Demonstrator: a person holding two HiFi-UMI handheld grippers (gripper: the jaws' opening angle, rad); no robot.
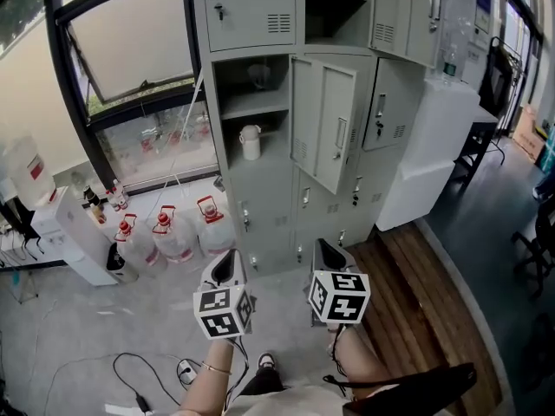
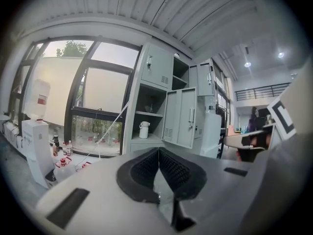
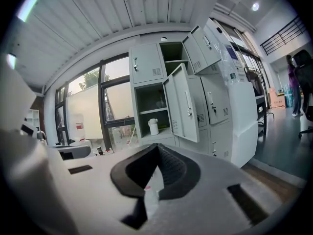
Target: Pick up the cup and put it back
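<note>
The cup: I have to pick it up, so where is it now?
In the head view the cup stands left of centre on the open locker's lower shelf, left of the open door.

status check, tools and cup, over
Left tool shut, empty. Right tool shut, empty. Cup upright on locker shelf, well ahead of both tools. Door open, nothing seen blocking the way.

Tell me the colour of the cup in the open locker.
White cup; clearest in the head view.
</note>
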